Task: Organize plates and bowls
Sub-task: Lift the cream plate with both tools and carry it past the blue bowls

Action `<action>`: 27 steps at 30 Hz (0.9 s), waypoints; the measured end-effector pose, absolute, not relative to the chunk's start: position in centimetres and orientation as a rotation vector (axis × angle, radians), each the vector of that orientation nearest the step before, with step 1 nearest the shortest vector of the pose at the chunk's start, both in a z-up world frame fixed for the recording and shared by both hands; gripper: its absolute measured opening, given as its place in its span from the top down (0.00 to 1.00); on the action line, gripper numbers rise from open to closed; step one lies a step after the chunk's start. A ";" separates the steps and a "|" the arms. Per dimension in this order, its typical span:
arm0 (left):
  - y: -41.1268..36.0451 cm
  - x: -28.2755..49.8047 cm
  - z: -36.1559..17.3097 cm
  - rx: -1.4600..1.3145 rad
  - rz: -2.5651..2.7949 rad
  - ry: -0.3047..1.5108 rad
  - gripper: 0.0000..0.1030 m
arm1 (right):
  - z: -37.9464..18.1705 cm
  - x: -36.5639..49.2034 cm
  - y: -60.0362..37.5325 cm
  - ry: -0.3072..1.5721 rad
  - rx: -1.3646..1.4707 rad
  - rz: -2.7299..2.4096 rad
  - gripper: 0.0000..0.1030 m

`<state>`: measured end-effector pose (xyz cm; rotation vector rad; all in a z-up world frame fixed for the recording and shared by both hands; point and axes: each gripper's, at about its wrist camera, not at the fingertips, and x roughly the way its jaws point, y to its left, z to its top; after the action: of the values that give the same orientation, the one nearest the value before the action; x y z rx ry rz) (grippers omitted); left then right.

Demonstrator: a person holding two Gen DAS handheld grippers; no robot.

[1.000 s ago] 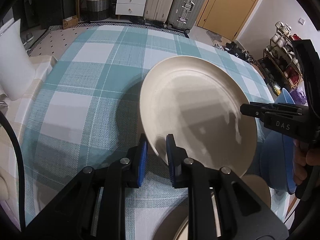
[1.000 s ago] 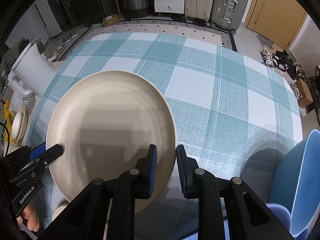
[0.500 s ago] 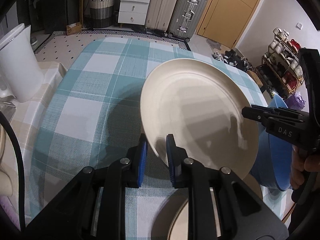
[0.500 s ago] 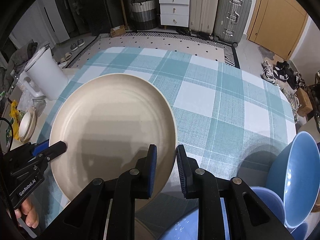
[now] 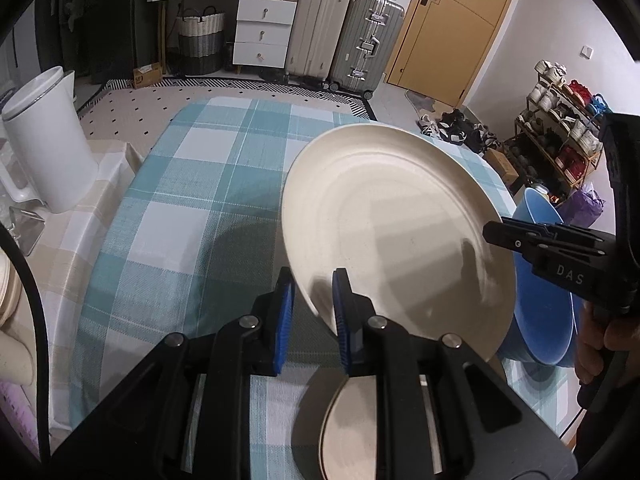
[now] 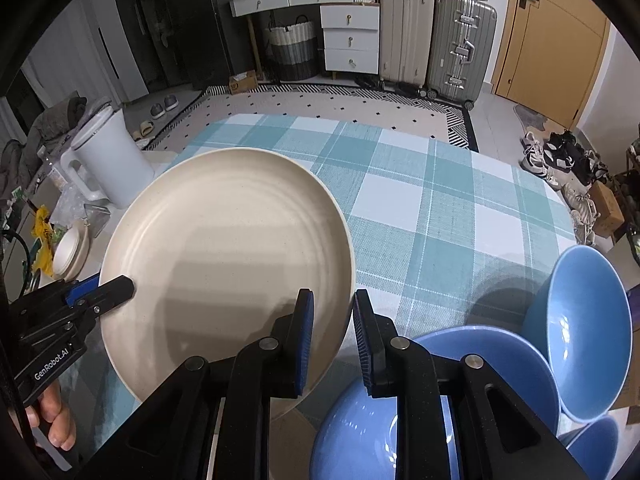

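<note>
A large cream plate (image 5: 396, 224) is held in the air over the checked table, tilted. My left gripper (image 5: 314, 318) is shut on its near-left rim. My right gripper (image 6: 332, 338) is shut on the opposite rim of the same plate (image 6: 228, 256). The right gripper also shows in the left wrist view (image 5: 520, 240), and the left gripper in the right wrist view (image 6: 100, 292). Another cream plate (image 5: 348, 428) lies on the table below. Several blue bowls (image 6: 492, 364) stand at the near right, one tilted on its side (image 6: 584, 328).
The table has a teal and white checked cloth (image 6: 440, 208). A white kettle (image 5: 44, 156) stands on a beige side surface at the left, with small cream dishes (image 6: 72, 252) near it. Suitcases, drawers and a shoe rack stand beyond the table.
Both grippers have lifted the cream plate higher above the table, still gripping its two rims. More of the blue bowls and the lower plate have come into view.
</note>
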<state>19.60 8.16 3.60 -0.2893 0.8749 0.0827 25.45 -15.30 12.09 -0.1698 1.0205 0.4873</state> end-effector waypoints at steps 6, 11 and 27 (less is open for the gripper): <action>7.5 17.7 4.4 -0.282 0.087 0.857 0.85 | 12.9 23.3 -16.0 0.987 -0.164 0.501 0.80; 6.7 16.0 5.0 -0.273 0.079 0.845 0.85 | 13.4 21.5 -16.6 0.962 -0.157 0.505 0.80; 4.9 11.0 4.8 -0.247 0.056 0.829 0.85 | 14.3 15.6 -18.5 0.894 -0.138 0.500 0.80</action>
<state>11.03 4.91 4.83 -0.2465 0.8293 0.0560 15.56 -18.46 14.28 -0.1383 0.8938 0.5004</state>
